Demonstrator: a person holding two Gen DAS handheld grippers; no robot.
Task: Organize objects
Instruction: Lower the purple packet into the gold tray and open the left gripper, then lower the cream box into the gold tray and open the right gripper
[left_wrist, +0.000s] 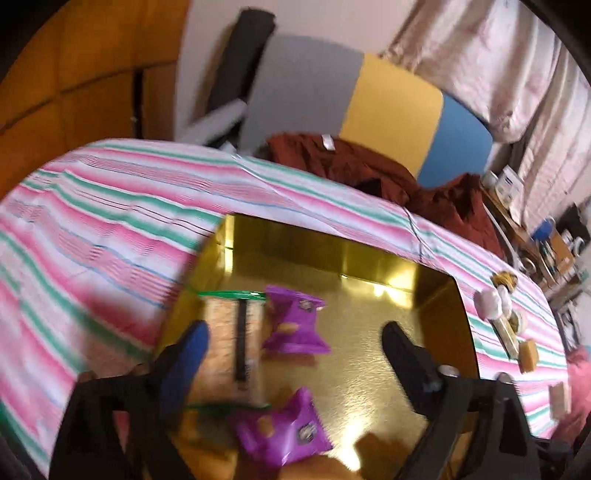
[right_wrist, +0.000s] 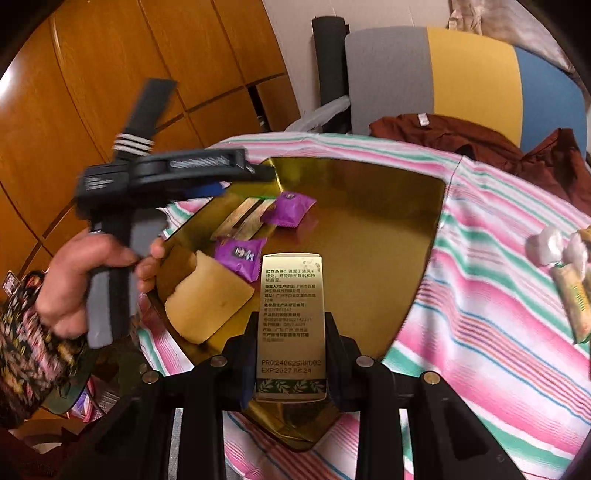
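A shallow gold tray lies on the pink-and-green striped cloth. In it are two purple packets and a clear, green-edged bar packet. My left gripper hangs open over them with nothing in its grip. In the right wrist view the tray also holds a tan cake beside the purple packets. My right gripper is shut on a gold printed carton, held over the tray's near edge. A hand holds the left gripper at the tray's far left corner.
White wrapped sweets and bar packets lie on the cloth right of the tray, with small tan blocks nearby. A brown garment lies at the table's far edge before a grey, yellow and blue chair back. Wooden cabinets stand at the left.
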